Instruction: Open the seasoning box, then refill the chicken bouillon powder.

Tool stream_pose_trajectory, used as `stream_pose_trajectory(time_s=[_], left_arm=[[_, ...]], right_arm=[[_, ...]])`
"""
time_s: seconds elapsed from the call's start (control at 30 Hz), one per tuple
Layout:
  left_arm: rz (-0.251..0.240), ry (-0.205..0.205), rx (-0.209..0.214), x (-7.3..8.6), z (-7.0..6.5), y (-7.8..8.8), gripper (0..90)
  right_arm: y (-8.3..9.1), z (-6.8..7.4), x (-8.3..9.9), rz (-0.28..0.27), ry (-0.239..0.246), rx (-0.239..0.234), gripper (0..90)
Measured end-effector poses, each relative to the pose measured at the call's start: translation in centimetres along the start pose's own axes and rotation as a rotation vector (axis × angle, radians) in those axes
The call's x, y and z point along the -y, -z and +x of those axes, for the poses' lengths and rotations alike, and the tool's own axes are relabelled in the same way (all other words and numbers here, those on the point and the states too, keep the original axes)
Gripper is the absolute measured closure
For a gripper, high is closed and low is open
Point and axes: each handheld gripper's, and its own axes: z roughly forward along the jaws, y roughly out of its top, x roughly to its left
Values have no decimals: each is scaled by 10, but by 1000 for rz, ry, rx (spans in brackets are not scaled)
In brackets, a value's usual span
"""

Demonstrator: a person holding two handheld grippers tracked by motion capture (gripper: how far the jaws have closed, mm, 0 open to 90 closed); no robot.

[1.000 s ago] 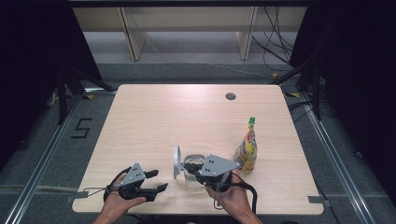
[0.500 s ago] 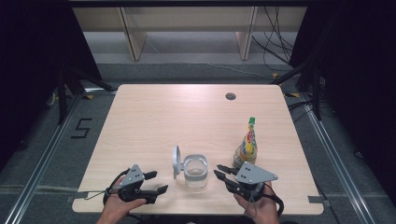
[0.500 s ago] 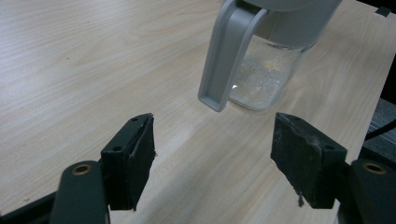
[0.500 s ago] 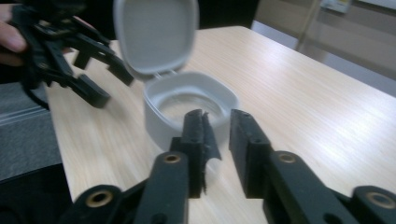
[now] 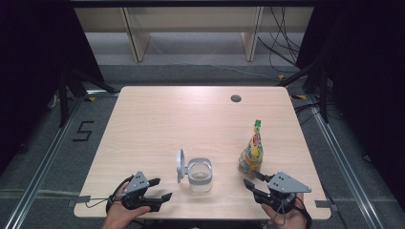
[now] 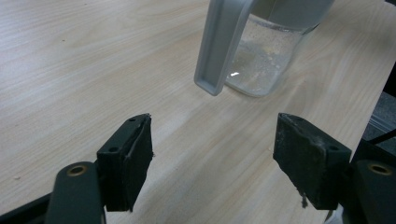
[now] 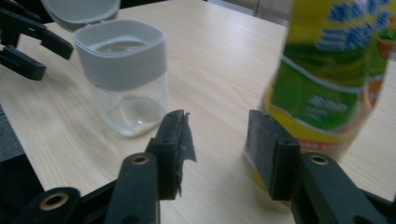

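On the light wooden table [image 5: 157, 119] a clear glass jar [image 5: 199, 174] with a grey collar stands near the front edge, its grey lid [image 5: 180, 165] flipped open and standing upright at the jar's nine o'clock side. The jar looks empty; in the left gripper view its glass [image 6: 261, 60] shows only a faint whitish film, and whether that is residue cannot be told. At the jar's three o'clock, a short way off, stands a yellow-and-green squeeze bottle [image 5: 252, 151] with a green cap, upright; its contents are hidden by the label. The left gripper [image 5: 157, 189] lies at the jar's eight o'clock, held in the person's left hand [image 5: 125, 213], its jaws spread wide with only bare table between them, having just eased a little wider. The right gripper [image 5: 252, 180] sits at the bottle's six o'clock, just below its base, jaws partly apart and gripping nothing; they have just been opening. In the right gripper view the bottle [image 7: 334, 79] rises just beyond the jaw on the right side, and the jar [image 7: 123, 77] stands farther off at ten o'clock.
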Motion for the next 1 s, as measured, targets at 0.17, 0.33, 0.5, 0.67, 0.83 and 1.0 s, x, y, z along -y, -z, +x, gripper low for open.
stream_pose_trajectory(time_s=[0.17, 0.33, 0.5, 0.67, 0.83, 1.0], left_arm=[[8, -19, -16, 0, 1, 1, 262], [3, 2, -8, 0, -1, -1, 271], [12, -14, -10, -1, -1, -1, 271], [9, -10, 5, -1, -2, -1, 271], [-1, -36, 7, -1, -3, -3, 274], [13, -36, 20, -2, -3, -2, 291]], right_arm=[[0, -11, 10, 15, -37, 53, 437], [-3, -14, 16, 44, -98, 66, 322], [-9, -19, 19, 57, -115, 98, 224], [-9, -20, 21, 63, -170, 140, 179], [-16, -26, 20, 40, -149, 142, 165], [-27, -30, 19, 40, -122, 151, 158]])
